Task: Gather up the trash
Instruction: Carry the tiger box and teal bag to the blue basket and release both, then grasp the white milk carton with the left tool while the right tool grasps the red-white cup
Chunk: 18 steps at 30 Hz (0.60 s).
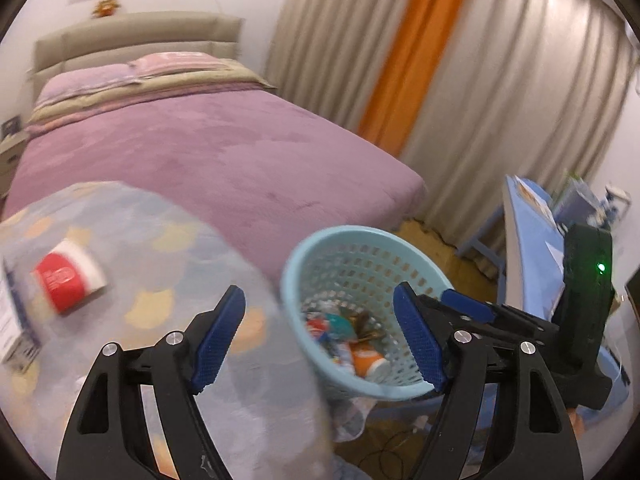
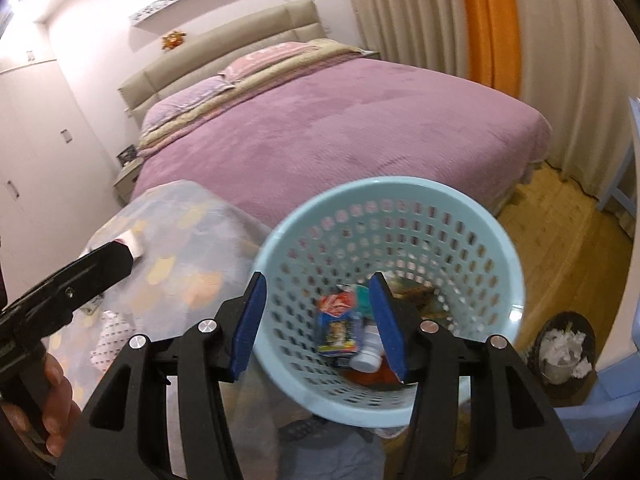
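Left tool [image 1: 320,344] released, right tool [image 2: 316,320] released over blue basket [image 2: 516,280] (trash inside), red cup [image 1: 66,280] on blanket [image 1: 168,248]

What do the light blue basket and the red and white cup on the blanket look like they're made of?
The basket looks like molded plastic: smooth, slightly glossy rim, with regular rows of holes in the wall. The cup is probably paper, given its matte printed red band and white rim, but blur leaves that open.
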Each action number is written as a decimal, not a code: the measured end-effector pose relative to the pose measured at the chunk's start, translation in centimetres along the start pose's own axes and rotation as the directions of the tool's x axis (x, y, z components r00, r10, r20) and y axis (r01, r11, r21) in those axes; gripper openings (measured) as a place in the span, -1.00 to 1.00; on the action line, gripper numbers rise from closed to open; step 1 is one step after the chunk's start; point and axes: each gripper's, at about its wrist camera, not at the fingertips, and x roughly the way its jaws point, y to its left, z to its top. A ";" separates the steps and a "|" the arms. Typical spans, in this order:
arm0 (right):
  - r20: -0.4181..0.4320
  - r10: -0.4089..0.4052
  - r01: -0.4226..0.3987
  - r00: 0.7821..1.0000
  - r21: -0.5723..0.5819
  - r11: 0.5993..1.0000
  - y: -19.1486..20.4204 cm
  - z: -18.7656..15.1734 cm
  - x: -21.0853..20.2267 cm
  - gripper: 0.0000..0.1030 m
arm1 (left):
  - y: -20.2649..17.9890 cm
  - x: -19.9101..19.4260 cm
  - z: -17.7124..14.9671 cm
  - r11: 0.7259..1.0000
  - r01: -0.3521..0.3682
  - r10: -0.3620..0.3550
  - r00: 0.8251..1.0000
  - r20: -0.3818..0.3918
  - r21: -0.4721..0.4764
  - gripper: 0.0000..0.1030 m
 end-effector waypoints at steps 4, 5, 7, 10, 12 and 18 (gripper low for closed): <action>0.004 0.046 -0.045 0.999 -0.052 0.998 3.0 0.0 0.1 -0.03 | 4.1 -2.5 -0.7 0.992 -0.070 0.075 0.996 0.042 -0.108 0.58; -0.001 0.057 -0.057 0.998 -0.067 0.996 3.8 -0.1 0.3 -0.03 | 5.3 -3.3 -0.9 0.986 -0.099 0.107 0.993 0.054 -0.136 0.58; -0.011 0.075 -0.076 0.997 -0.089 0.993 5.2 -0.1 0.6 -0.03 | 7.0 -4.6 -1.4 0.973 -0.164 0.177 0.982 0.071 -0.164 0.58; -0.027 0.105 -0.108 0.994 -0.125 0.986 7.2 -0.3 1.1 -0.03 | 10.2 -6.6 -2.2 0.941 -0.266 0.285 0.956 0.071 -0.208 0.58; -0.039 0.123 -0.127 0.992 -0.145 0.981 8.7 -0.5 1.5 -0.03 | 12.5 -7.8 -2.6 0.917 -0.305 0.330 0.942 0.062 -0.255 0.58; -0.101 0.188 -0.205 0.977 -0.196 0.959 14.2 -1.3 3.9 -0.03 | 18.4 -9.6 -4.3 0.843 -0.408 0.440 0.898 0.012 -0.350 0.58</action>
